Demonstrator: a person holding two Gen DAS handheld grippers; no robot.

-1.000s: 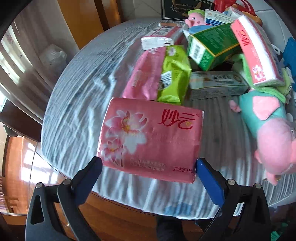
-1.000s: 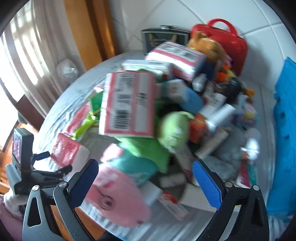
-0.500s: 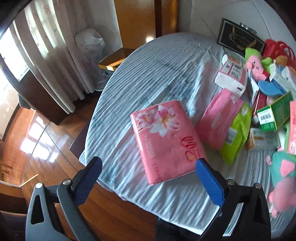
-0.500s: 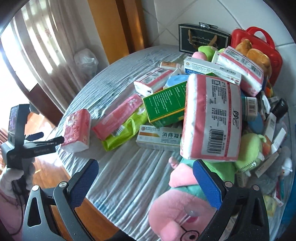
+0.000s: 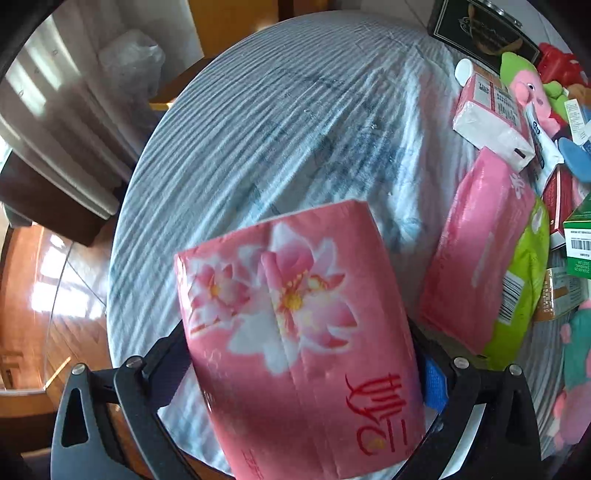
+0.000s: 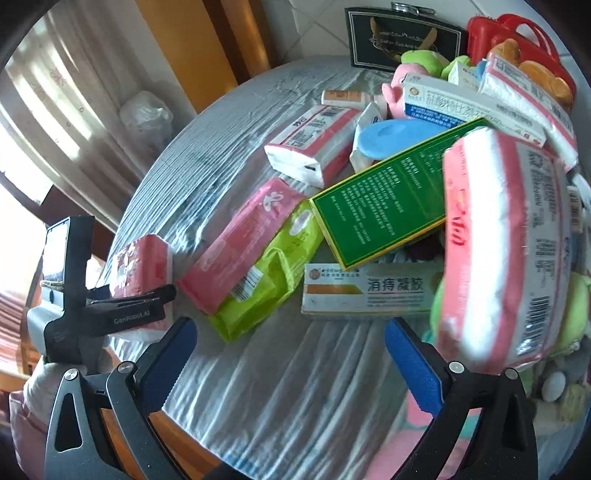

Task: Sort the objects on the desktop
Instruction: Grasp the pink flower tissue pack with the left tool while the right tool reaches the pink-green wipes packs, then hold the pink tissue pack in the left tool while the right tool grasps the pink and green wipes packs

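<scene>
A pink flower-print tissue pack [image 5: 295, 332] lies near the table's front-left edge, and my left gripper [image 5: 299, 354] straddles it. The fingers stand as wide as before, so I read it as open. Its right pad [image 5: 434, 384] sits just beside the pack's edge; the left pad is hidden. The right wrist view shows that gripper [image 6: 147, 295] with a finger alongside the same pack [image 6: 142, 258]. My right gripper [image 6: 290, 332] is open over bare cloth, with nothing between its fingers. A pink-and-white tissue pack [image 6: 506, 251] leans on the pile just right of it.
The round table has a striped cloth [image 6: 229, 155]. Its right half holds a pile: a flat pink pack [image 6: 240, 240], a lime pouch [image 6: 273, 273], a green box [image 6: 384, 206], a white ointment box [image 6: 369, 291], plush toys and a red case [image 6: 517, 33]. The wooden floor [image 5: 66, 295] lies beyond the left edge.
My left gripper has moved forward, so the flower-print pack now lies between its fingers. My right gripper has come lower and closer to the pile's front.
</scene>
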